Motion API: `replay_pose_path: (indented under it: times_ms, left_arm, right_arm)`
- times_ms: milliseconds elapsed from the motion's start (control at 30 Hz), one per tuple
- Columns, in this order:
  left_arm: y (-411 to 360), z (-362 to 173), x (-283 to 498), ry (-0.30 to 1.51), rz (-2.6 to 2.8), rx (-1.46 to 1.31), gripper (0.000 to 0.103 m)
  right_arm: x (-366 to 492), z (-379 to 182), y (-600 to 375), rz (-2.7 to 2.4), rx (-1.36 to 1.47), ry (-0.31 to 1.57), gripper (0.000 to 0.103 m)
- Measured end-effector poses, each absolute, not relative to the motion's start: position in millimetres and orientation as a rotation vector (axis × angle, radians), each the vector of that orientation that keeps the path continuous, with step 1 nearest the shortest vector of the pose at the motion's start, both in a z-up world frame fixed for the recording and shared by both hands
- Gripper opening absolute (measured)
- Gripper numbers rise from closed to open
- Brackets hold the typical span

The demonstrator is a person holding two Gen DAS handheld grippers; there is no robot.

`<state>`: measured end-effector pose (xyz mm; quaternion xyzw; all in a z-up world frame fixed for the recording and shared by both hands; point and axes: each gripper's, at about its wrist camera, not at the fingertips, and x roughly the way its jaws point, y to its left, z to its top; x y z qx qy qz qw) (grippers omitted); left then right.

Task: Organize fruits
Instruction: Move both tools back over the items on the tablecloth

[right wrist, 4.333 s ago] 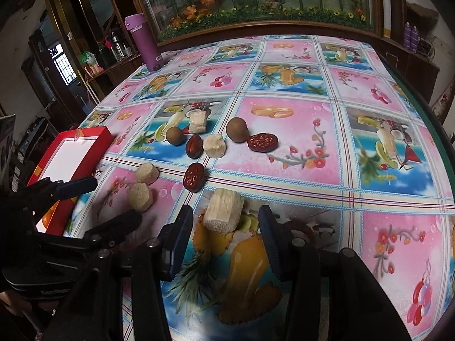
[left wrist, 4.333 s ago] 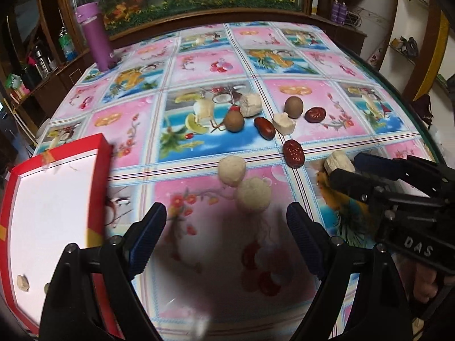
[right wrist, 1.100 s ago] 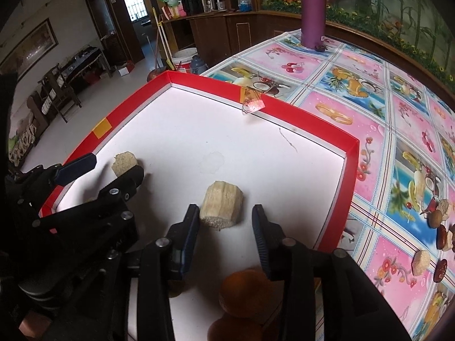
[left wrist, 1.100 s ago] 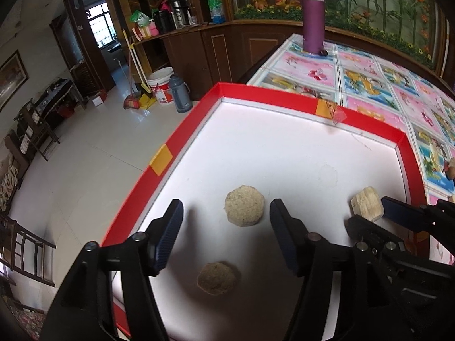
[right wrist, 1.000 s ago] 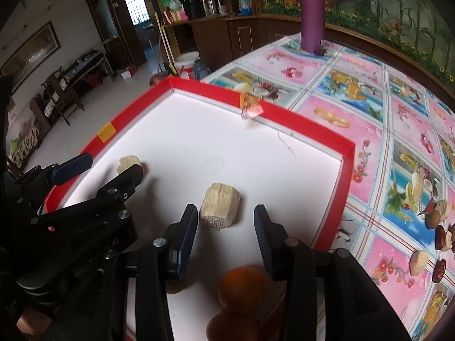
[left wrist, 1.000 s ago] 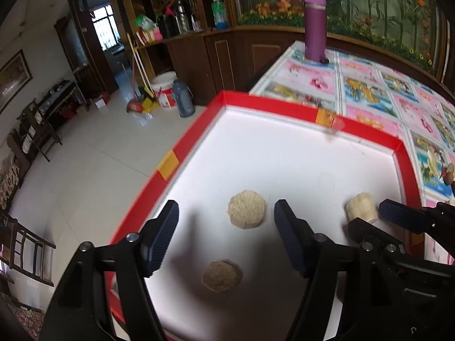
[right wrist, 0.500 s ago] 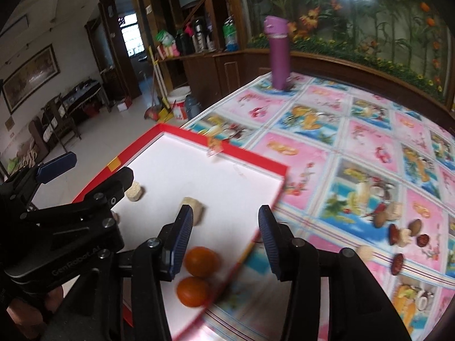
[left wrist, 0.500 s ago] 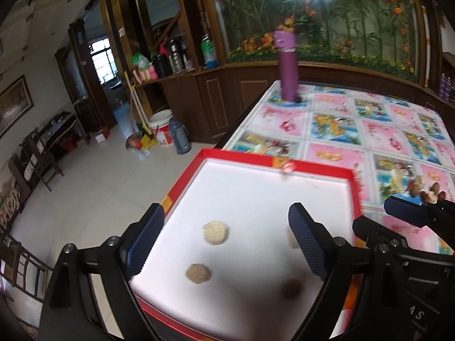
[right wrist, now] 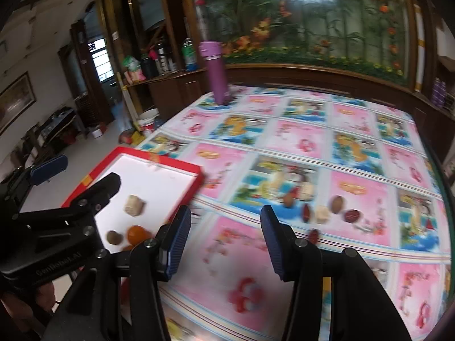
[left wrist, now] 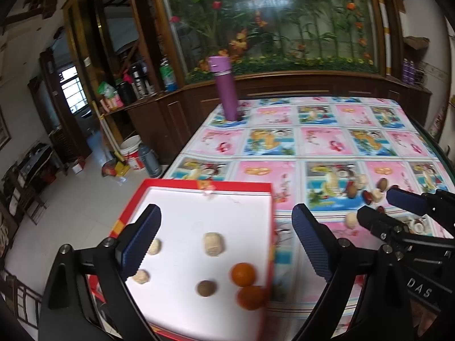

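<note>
The big table under its glossy pink-and-blue fruit-print cloth (right wrist: 298,142) is your workspace, with the tall purple flask (left wrist: 226,88) standing at its far edge, clear of everything. The red-rimmed white tray (left wrist: 264,191) sits at the near left corner and already holds pale cut chunks, a brown round fruit (left wrist: 206,288) and two orange round fruits (left wrist: 242,274); one orange sits right against the right rim.

The fruit yet to be sorted lies in a loose cluster on the cloth (right wrist: 318,207), well apart from the tray: brown round ones, dark red oval dates, pale chunks, some touching.

Your left gripper (left wrist: 226,241) hangs above the tray, jaws opening, nothing between them. Your right gripper (right wrist: 224,240) is over bare cloth, jaws also opening, empty.

For the next pick, I'd take an outlying piece, such as the pale chunk (left wrist: 350,222) nearest the tray, so the jaws don't nudge neighbours. Straddle it squarely, and close gently; the round fruits will likely roll if clipped off-centre.
</note>
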<state>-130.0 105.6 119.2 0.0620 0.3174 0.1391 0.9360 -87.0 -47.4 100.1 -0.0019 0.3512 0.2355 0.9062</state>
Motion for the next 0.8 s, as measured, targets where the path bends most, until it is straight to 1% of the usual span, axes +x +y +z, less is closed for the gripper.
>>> replay_pose_path:
  times_ms: [267, 433, 633, 800]
  left_arm:
    - [60, 102, -114, 0.698, 0.173, 0.165, 0.094]
    - [35, 73, -92, 0.797, 0.085, 0.154, 0.094]
    - [15, 46, -71, 0.88, 0.01, 0.167, 0.094]
    - [22, 38, -58, 0.908, 0.002, 0.174, 0.094]
  right_arm:
    - [-82, 84, -123, 0.355, 0.028, 0.753, 0.051]
    - [-65, 62, -158, 0.274, 0.004, 0.81, 0.051]
    - [-44, 47, -163, 0.267, -0.015, 0.833, 0.051]
    - [-23, 30, -149, 0.338, 0.035, 0.901, 0.051]
